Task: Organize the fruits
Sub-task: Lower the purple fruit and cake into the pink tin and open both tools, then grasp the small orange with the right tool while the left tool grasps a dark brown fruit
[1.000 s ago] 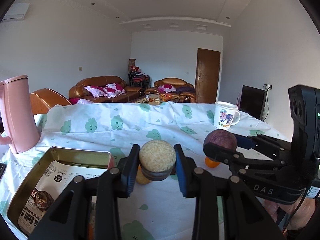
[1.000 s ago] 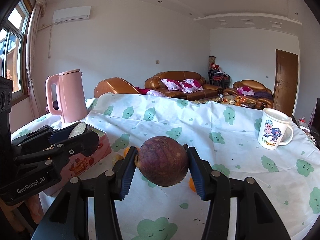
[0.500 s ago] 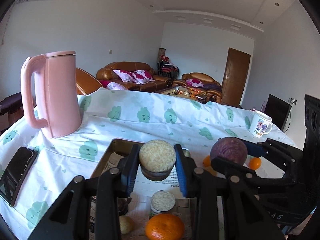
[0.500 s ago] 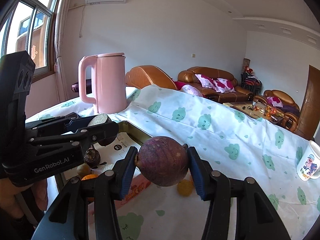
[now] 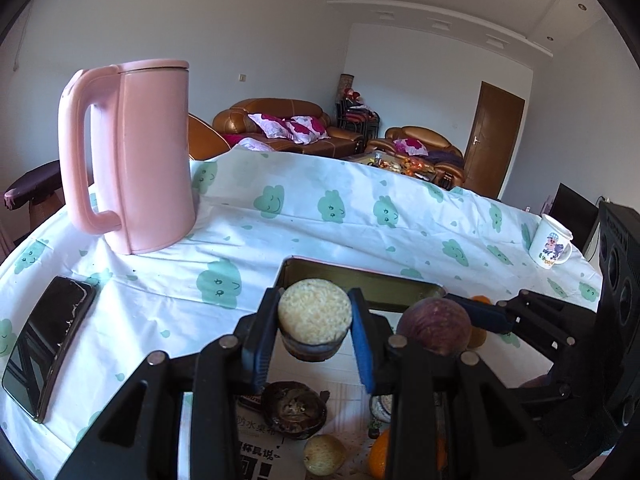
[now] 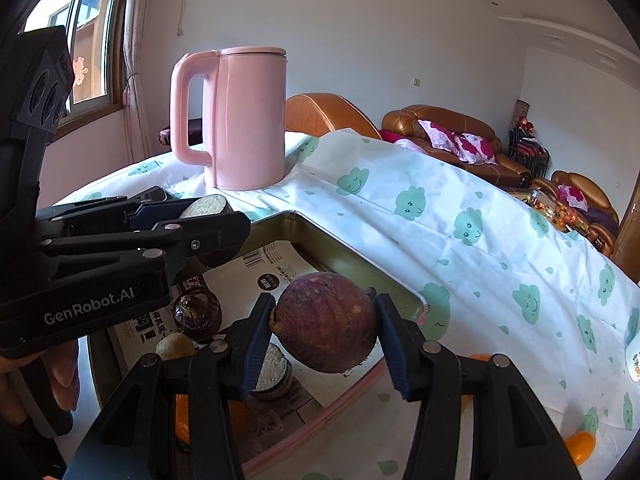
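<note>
**Both grippers loaded, hovering over the tin tray**

The left gripper [image 5: 315, 332] is clamped on a halved passion fruit [image 5: 315, 317], pale cut face pointing up at the camera, dark rind underneath. It hangs above the tin tray [image 5: 360, 278], near the tray's far end. The right gripper [image 6: 325, 328] has its blue pads squeezed on a whole purple passion fruit [image 6: 325, 322], which sits over the tray's right-hand rim in the right wrist view.

Inside the tray, on the printed paper lining: an emptied dark half shell [image 5: 293, 409], a small yellowish fruit [image 5: 325, 454] just in front of it, another cut half [image 6: 271, 368] with its pale face up, and an orange [image 5: 378, 458] partly hidden behind the gripper fingers.

Outside the tray, on the cloud-print tablecloth [image 5: 320, 216], a couple of small orange fruits [image 6: 581, 444] lie off to the tray's right. A pink kettle [image 5: 128, 152] stands beyond the tray's far left corner, a phone [image 5: 48, 352] lies left of the tray, and a cartoon mug [image 5: 550, 246] stands well off to the tray's right.
</note>
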Tool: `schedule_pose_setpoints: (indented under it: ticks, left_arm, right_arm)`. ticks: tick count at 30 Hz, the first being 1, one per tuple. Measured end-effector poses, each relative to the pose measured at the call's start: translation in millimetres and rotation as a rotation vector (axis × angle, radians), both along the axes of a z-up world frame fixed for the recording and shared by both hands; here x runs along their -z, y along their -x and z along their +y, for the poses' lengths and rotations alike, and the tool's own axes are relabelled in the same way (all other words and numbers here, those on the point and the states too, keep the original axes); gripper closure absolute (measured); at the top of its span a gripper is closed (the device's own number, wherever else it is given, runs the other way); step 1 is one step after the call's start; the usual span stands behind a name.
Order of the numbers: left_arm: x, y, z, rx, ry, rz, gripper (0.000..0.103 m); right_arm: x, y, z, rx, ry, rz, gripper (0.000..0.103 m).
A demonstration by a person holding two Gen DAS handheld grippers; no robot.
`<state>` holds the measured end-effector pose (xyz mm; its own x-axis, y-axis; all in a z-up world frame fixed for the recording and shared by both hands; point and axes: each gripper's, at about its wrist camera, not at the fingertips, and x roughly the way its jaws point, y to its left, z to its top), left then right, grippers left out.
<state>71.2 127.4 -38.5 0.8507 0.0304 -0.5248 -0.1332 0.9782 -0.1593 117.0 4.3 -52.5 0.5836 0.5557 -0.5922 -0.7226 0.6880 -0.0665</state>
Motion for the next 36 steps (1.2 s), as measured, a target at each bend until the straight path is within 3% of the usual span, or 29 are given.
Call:
schedule_pose_setpoints:
  ticks: [5,9,11,15,20,28,33,34,35,36]
  left_arm:
    - [-2,1,-3,-0.003,-0.007,-0.004,0.065]
    - [-9,9,-16,0.006,-0.01,-0.046,0.038]
    - [-13,11,-28,0.023,-0.019,-0.064,0.033]
    - [-16,8,-60,0.086,-0.039,-0.075,0.032]
    - [-16,1,-104,0.163,-0.063,-0.07,0.032]
    - [-9,-20,-165,0.268,-0.124,-0.021,0.032]
    - [1,-35,-188,0.314,-0.14,0.026,0.032]
    - [3,-38,-191,0.321,-0.141,0.037,0.032]
    - [5,-41,-195,0.333,-0.138,0.049,0.032]
    - [7,-45,-198,0.344,-0.135,0.063,0.032]
  right_arm:
    - [-3,4,-13,0.017,-0.016,-0.013,0.045]
    - [-20,8,-57,0.061,-0.045,-0.054,0.041]
    - [-24,7,-88,0.118,-0.034,-0.077,0.038]
    - [-24,-8,-154,0.293,-0.011,-0.087,0.037]
    - [-13,-27,-217,0.446,-0.06,-0.017,0.037]
    - [5,-46,-229,0.481,-0.018,0.072,0.037]
    - [19,-61,-226,0.443,0.006,0.183,0.037]
    - [20,-63,-226,0.443,0.008,0.195,0.04]
    - [22,-64,-225,0.434,0.007,0.208,0.053]
    - [23,-64,-224,0.429,0.011,0.215,0.058]
